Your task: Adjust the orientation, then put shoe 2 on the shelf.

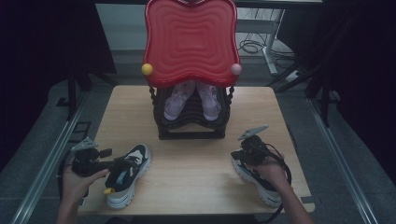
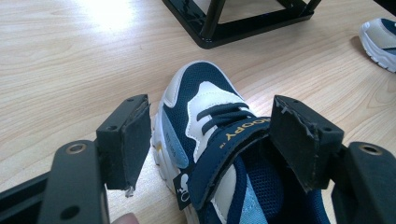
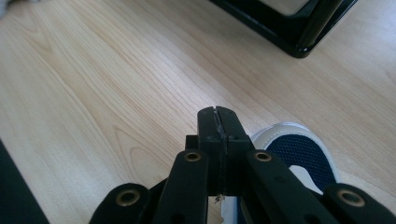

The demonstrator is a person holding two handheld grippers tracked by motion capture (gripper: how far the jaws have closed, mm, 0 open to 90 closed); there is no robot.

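Pink shoe pair (image 1: 191, 100) is already sitting in the black rack (image 1: 192, 133); both navy/white sneakers are still lying on the table (image 1: 196, 163), so approx half is left. L gripper (image 2: 210, 140) is hanging w/ jaws apart astride the left sneaker (image 2: 210, 154), pads not pressing. R gripper (image 3: 218, 122) is hovering jaws together, empty, right above the right sneaker (image 3: 299, 156) toe.

The table (image 1: 191, 163) middle between the two shoes (image 1: 127, 173) (image 1: 254, 175) is left bare. The far edge is blocked by the rack (image 1: 191, 126).
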